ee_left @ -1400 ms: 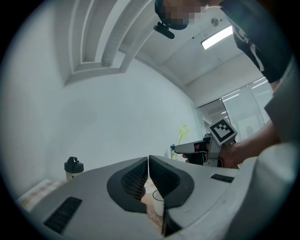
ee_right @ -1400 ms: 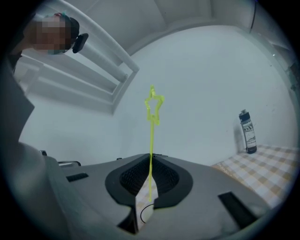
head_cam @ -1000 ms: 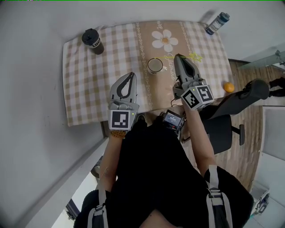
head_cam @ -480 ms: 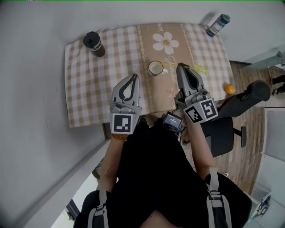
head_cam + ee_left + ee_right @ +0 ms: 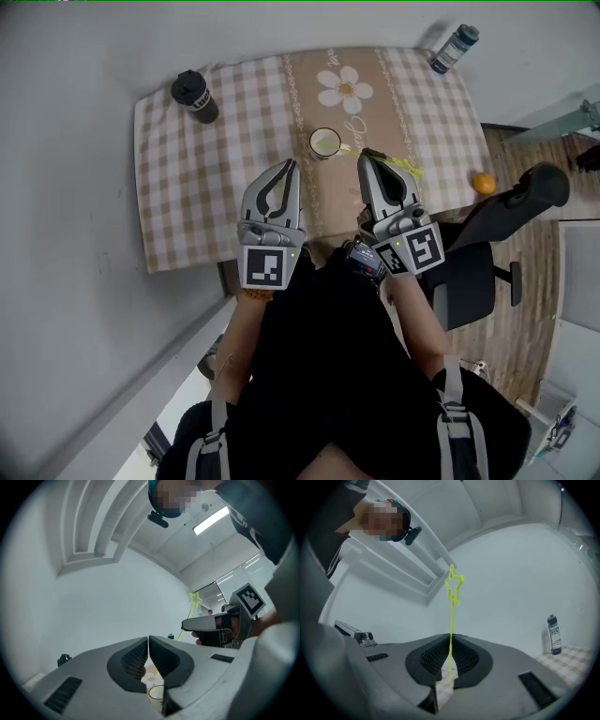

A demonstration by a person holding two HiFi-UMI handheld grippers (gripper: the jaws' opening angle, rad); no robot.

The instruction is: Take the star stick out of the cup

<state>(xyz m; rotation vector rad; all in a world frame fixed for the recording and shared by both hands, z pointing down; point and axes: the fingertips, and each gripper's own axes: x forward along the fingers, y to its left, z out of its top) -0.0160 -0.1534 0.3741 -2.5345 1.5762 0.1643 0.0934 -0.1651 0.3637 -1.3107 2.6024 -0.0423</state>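
**Star stick out of the cup, pinched in the right hand-held gripper**

Right hand-held gripper (image 5: 450, 637): jaws nearly closed, with the ribbed black pads clamped on the star stick (image 5: 452, 618) low on its shaft. The stick is a thin, glossy yellow-green rod topped by an open five-point star outline. It stands straight up out of the pads, and a short tail shows below them. In the head view it runs off the gripper tip toward 2 o'clock, clear of the cup.

Left hand-held gripper (image 5: 148, 638): jaws shut pad to pad, nothing between them. It has a grey moulded shell and the same ribbed black pads.

Cup (image 5: 325, 142): round, pale, open-topped. It stands on the worktop (image 5: 441, 122) at 12 o'clock, just ahead of and between the two gripper tips. The inside looks pale; the contents are too small to make out.

The worktop is covered by a cloth (image 5: 178, 187) with beige-and-white checks on both sides. A plain tan strip runs down the middle, with a white daisy (image 5: 344, 86) printed beyond the cup.

Other items:
- Tumbler (image 5: 195, 97): a dark cylinder with a lid, at the 10 o'clock corner.
- Bottle (image 5: 455, 49): slim, with a dark cap and a label band, upright at the 1 o'clock corner.
- Orange (image 5: 482, 183): a small sphere at the cloth's 3 o'clock edge, just beside a black chair (image 5: 506, 211). I can't tell whether it sits on the cloth.
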